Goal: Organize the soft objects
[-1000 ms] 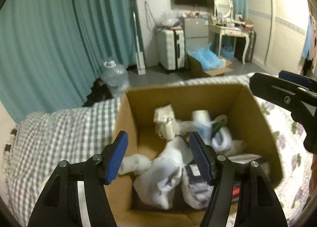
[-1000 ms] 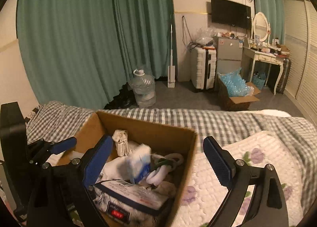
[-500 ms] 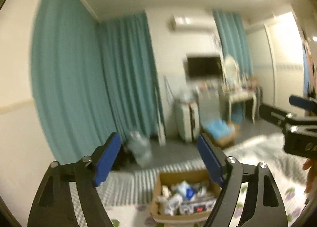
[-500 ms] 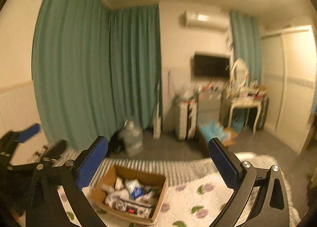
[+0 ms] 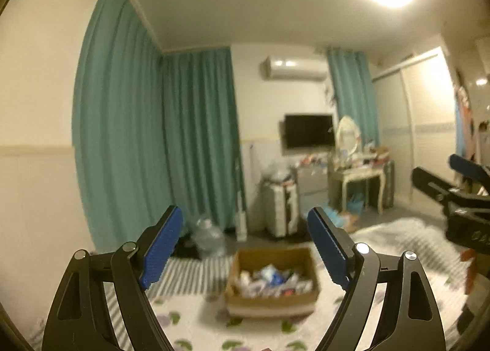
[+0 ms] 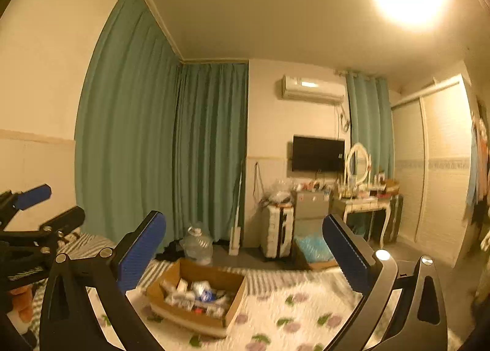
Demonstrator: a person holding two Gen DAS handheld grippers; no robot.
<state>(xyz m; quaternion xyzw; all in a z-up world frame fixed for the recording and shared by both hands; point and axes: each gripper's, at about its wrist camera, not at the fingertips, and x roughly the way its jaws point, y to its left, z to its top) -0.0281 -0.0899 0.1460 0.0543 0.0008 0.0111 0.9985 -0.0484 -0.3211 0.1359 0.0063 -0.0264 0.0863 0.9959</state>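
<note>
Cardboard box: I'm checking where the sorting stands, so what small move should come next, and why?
Probably bring both grippers down toward the cardboard box. The left gripper and right gripper are raised well above the bed, jaws open and empty, while the soft things lie in the box, out of reach.

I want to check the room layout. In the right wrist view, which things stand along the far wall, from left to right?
Water jug → white suitcase → box of blue items → dressing table → wardrobe doors.
</note>
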